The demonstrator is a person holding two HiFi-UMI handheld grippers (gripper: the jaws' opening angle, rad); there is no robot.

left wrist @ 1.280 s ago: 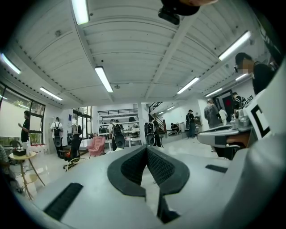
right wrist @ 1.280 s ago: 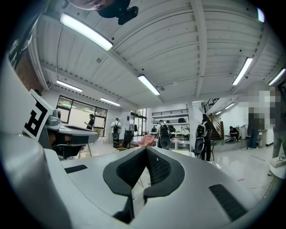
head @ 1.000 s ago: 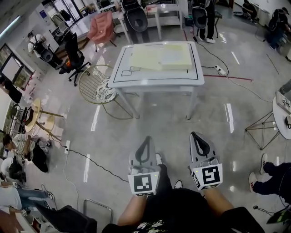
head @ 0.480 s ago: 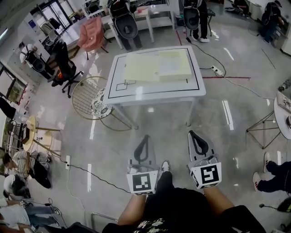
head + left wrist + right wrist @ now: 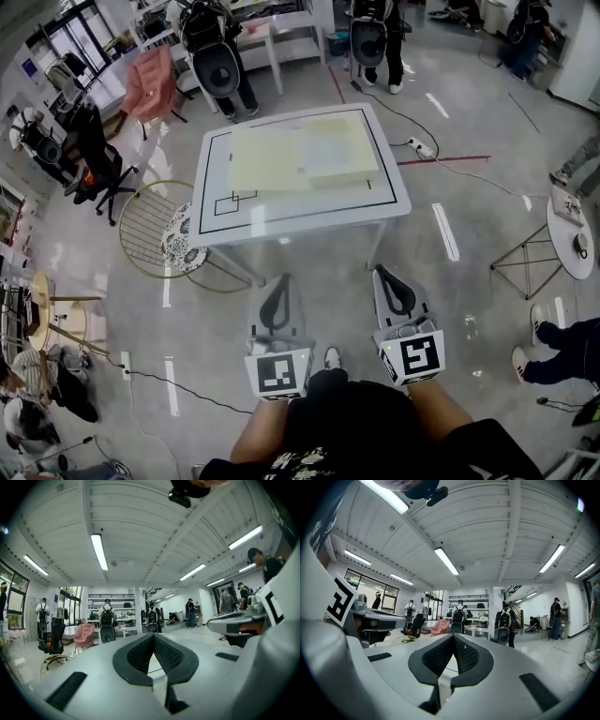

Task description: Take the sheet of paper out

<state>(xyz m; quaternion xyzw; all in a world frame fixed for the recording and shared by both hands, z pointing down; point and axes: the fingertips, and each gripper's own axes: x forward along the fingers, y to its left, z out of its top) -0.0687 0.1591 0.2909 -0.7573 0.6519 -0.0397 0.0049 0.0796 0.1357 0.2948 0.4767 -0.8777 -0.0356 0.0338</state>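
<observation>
A white table [image 5: 389,202] with a black border line stands ahead on the glossy floor. A flat pale yellow pad or folder [image 5: 267,159] lies on it, with a paler sheet [image 5: 336,155] on its right half. Both grippers are held level above the floor, short of the table's near edge and apart from it. The left gripper [image 5: 278,281] is shut with nothing in it, its dark pads meeting at the tip in the left gripper view [image 5: 153,635]. The right gripper [image 5: 382,273] is likewise shut and empty, as its own view [image 5: 453,635] shows.
A round wire chair [image 5: 150,220] with a patterned cushion stands at the table's left. A black office chair [image 5: 94,155] and a pink chair [image 5: 150,80] are beyond it. A power strip [image 5: 419,147] with cable lies right of the table. A small round table [image 5: 567,225] and a wire stand [image 5: 525,267] stand far right. People with backpacks [image 5: 211,52] stand behind.
The person has walked forward: the table is nearer and has shifted left in the head view. Both grippers came along with it, still shut and level.
</observation>
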